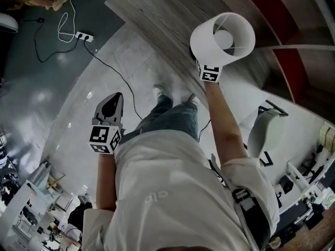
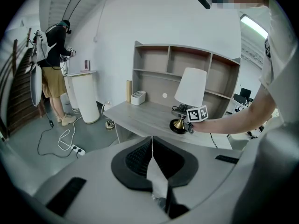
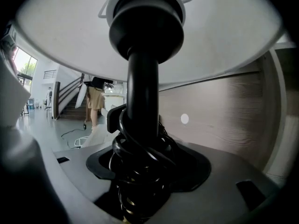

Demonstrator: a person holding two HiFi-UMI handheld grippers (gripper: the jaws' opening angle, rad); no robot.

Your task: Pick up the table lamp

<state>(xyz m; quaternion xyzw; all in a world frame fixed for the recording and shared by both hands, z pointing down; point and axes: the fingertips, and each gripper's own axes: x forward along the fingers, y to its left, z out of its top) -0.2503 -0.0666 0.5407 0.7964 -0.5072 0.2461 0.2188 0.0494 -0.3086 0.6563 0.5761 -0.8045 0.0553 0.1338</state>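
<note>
Wooden desk (image 1: 157,9), upper frame | table lamp (image 1: 222,35) is standing upright there | your right gripper (image 2: 190,126) is straddling its cord-wrapped stem (image 3: 142,101), jaws spread, not clamping | left gripper (image 1: 111,109) is hanging clenched, empty, well apart

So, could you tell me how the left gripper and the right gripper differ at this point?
The left gripper has shut, empty jaws; the right gripper has jaws open around the stem of the table lamp and its wound cord. The left gripper hangs away from the desk; the right gripper reaches under the lampshade. Both carry a marker cube.
</note>
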